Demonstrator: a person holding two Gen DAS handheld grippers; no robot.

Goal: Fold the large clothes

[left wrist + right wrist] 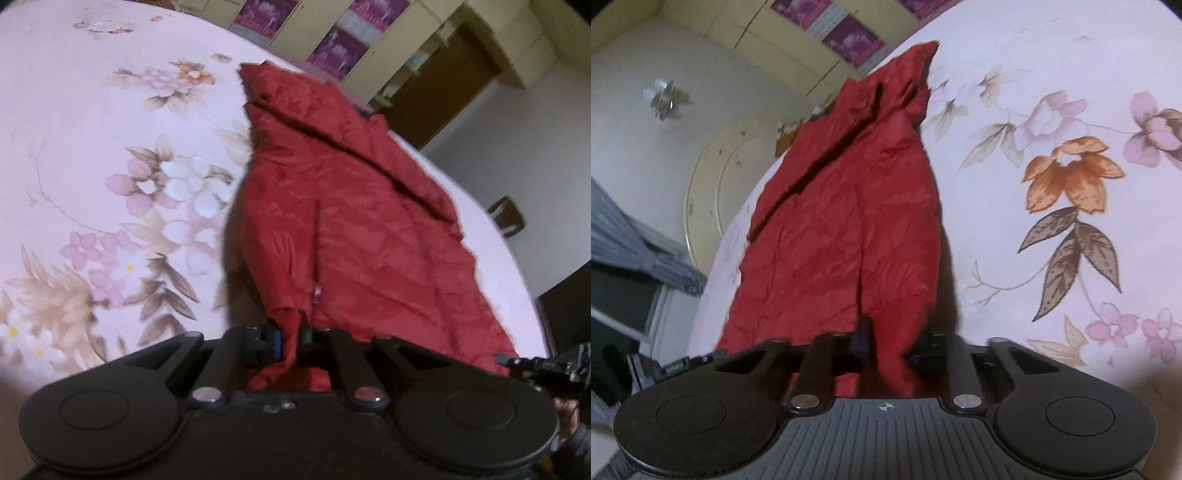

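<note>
A red quilted jacket (pixel 332 206) lies stretched over a pink floral bedsheet (pixel 110 147). My left gripper (pixel 291 338) is shut on a bunched corner of the jacket and lifts that edge off the bed. In the right wrist view the same jacket (pixel 849 221) runs away from me across the sheet (pixel 1052 110). My right gripper (pixel 890 345) is shut on another bunched part of its near edge. The right gripper also shows in the left wrist view at the far right (pixel 546 365). The far end of the jacket rests on the bed.
The bed edge runs close beside the jacket in both views (pixel 509 266). Beyond it stand yellow cabinets with purple panels (pixel 332 48), a brown door (pixel 443 85), a round mirror (pixel 713 177) and grey furniture (pixel 635 236).
</note>
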